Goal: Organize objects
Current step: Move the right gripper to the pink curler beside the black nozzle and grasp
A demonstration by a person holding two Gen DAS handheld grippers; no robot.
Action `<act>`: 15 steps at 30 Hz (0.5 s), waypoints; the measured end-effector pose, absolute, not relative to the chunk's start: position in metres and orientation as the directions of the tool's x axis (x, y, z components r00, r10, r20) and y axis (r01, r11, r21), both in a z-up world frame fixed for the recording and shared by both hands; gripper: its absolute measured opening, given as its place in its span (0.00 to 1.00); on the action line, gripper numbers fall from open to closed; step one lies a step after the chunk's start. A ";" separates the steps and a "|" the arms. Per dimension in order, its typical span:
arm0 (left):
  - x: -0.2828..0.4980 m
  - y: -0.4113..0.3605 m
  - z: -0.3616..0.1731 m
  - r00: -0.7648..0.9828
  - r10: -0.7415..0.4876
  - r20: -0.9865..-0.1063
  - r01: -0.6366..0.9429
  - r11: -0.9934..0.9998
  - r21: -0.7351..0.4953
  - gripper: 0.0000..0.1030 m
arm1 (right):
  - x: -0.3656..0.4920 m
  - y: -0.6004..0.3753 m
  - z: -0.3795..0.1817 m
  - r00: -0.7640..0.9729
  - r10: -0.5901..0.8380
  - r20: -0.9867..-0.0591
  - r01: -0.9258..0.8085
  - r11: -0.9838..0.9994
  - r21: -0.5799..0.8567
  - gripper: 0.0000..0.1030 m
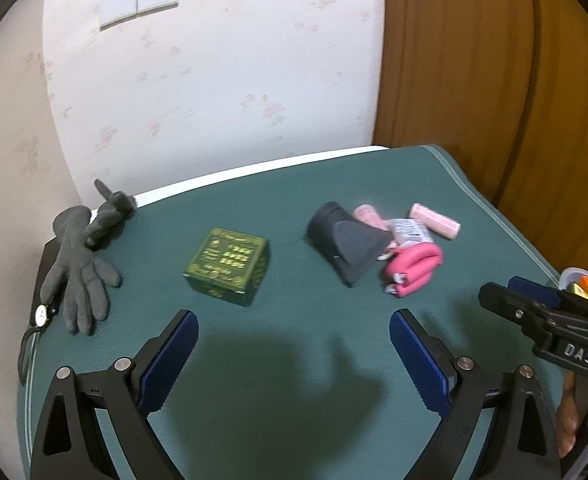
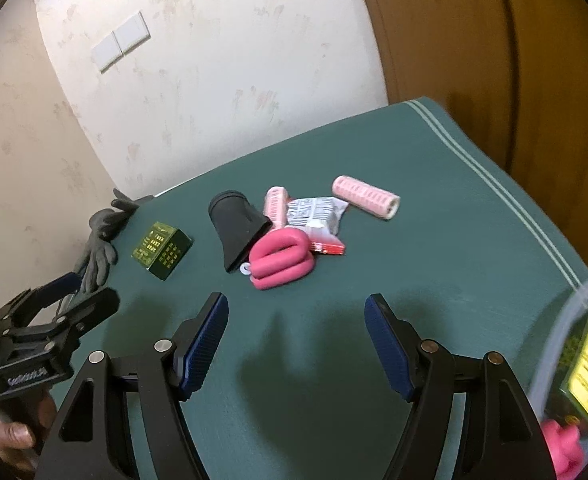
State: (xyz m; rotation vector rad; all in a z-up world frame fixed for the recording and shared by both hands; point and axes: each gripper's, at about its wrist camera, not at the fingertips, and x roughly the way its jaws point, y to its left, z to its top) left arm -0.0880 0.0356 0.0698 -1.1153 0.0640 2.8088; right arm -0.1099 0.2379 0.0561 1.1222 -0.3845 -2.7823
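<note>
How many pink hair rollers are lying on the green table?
2. One roller lies alone on the far right of the pile. The other roller sits wedged between the black cone and the white packet, partly covered. More could hide underneath.

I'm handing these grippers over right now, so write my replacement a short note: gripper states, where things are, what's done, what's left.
Left gripper: open, empty, above the green mat.
Right gripper: open, empty, beside the clear tub.
On the mat: grey gloves and a watch at the left edge, green box in the middle, then a cluster of black cone, pink foam roll, snack packet and two pink hair rollers.
Done: the tub already holds a yellow-labelled item and something pink.
Left: everything still on the mat.
</note>
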 end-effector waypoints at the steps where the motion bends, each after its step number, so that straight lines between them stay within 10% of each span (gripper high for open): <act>1: -0.090 0.031 0.069 -0.721 0.082 -0.688 -0.117 -0.993 0.004 0.96 | -0.115 0.235 0.054 -0.714 -0.204 -0.669 0.018 -0.962 0.273 0.70; 15: -0.107 -0.006 0.054 -0.696 0.041 -0.717 -0.033 -0.999 -0.026 0.96 | -0.174 0.198 0.033 -0.657 -0.180 -0.733 0.044 -0.979 0.201 0.70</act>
